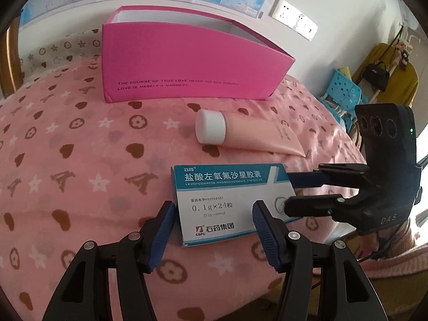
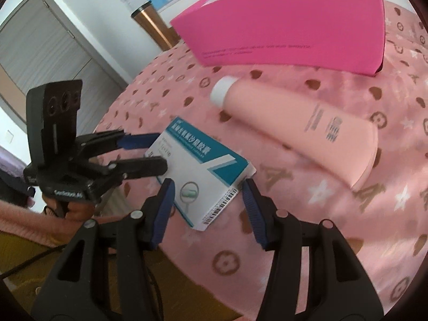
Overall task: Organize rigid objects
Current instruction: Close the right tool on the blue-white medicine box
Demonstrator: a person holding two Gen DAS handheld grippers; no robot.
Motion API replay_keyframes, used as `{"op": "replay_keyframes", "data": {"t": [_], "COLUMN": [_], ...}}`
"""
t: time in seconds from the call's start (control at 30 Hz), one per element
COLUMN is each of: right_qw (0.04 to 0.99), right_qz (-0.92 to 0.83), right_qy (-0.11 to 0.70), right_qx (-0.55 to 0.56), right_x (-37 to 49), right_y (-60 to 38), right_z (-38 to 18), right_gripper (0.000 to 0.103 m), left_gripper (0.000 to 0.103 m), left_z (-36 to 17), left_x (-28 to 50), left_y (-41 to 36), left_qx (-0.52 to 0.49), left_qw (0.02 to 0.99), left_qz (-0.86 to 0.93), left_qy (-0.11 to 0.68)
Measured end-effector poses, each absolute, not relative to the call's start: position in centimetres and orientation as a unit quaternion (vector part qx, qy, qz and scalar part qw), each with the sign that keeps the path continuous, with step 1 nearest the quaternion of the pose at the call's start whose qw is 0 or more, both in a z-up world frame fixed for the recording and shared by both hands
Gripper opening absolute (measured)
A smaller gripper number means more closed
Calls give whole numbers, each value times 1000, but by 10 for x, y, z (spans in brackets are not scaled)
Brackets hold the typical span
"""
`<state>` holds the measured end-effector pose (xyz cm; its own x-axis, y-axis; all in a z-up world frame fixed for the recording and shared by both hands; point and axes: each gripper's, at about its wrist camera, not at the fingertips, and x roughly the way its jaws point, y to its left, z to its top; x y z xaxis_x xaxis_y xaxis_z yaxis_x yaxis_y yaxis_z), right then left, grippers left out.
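Note:
A white and teal medicine box (image 1: 227,200) lies flat on the pink patterned blanket (image 1: 80,147); it also shows in the right wrist view (image 2: 203,179). My left gripper (image 1: 214,211) is open, its fingers astride the box's near end. My right gripper (image 2: 207,191) is open, its fingers astride the box's other end; from the left wrist view it reaches in from the right (image 1: 287,192). A pink tube with a white cap (image 1: 240,132) lies just beyond the box, also seen in the right wrist view (image 2: 302,125). An open magenta box (image 1: 187,61) stands behind the tube, and shows in the right wrist view (image 2: 294,24).
A wall with a map and a socket panel (image 1: 294,13) is behind the magenta box. A blue perforated stool (image 1: 345,88) and a yellow garment with a black bag (image 1: 379,72) stand off the bed's right side. A metal flask (image 2: 152,24) stands by the wall.

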<state>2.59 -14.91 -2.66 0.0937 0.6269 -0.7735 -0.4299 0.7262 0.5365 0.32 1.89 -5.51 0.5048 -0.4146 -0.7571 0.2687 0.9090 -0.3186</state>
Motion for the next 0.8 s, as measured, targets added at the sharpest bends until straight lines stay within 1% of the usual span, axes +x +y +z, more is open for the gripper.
{"op": "replay_keyframes", "data": {"t": [0.1,0.27,0.37,0.47,0.5,0.53,0.8], "right_qw": [741,747,747,748,748,749,752], "right_qz": [351,341,335,334,334,333,331], "right_qy": [564,562,565,563,563,564,561], "right_qx": [99,103,105,111,110,105,100], "right_x": [35,42,41,39,39,38,38], "right_y": [-153,-154,-156,-160,-159,-159,-156], "right_z": [-27,-28,-31,-31,-31,-31,-32], "right_gripper": [54,53,51,48,44,44,43], "left_gripper": [58,49,47,46,46,46,46], "left_z": [-58,-58,-58,-57,-57,-57,-55], "left_x": [9,14,12,12,12,13,12], "left_y": [19,23,24,23,23,23,18], "left_qx": [-84,-88,-88,-87,-85,-83,-76], "left_qw": [862,863,864,865,865,865,866], "left_qz": [-194,-185,-184,-184,-184,-183,-180], "left_qy": [461,461,460,459,459,459,461]}}
